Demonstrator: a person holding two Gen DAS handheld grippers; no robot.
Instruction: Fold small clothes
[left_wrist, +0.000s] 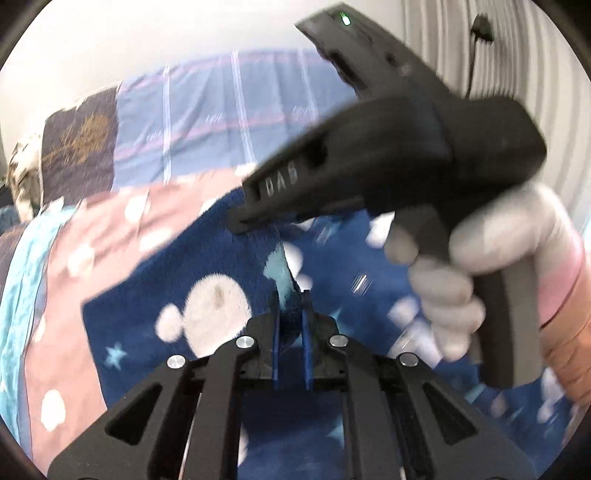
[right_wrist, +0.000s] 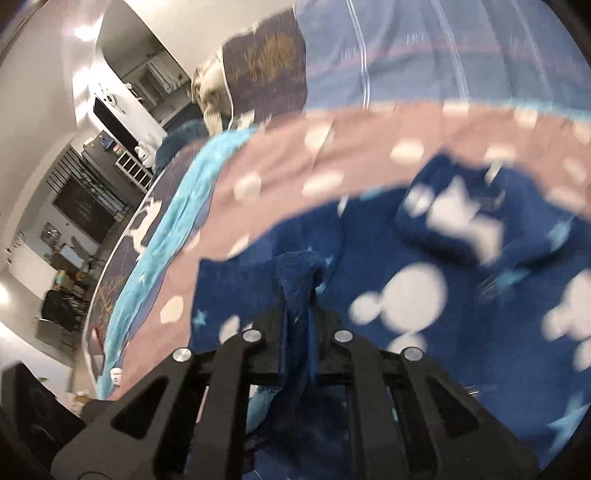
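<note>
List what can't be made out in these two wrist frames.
- Left wrist view: the right gripper fingertips are motion-blurred; its grip point on the blue fleece garment is unreadable.
- Left wrist view: the gloved hand and gripper body hide the garment's right side.
- Right wrist view: the garment's outline is blurred and cut by the frame edge, so its type is unclear.
- Both views: the left gripper and right gripper's own mounts hide the near hem.

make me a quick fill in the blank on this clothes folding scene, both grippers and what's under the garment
1. The left gripper is shut on a fold of the ____ fleece garment.
2. The garment's big white blobs sit among small light blue ____.
3. The garment lies on a ____ blanket with white spots.
4. The right gripper is ____ on the same fleece.

Missing words: dark blue; stars; pink; shut
</note>
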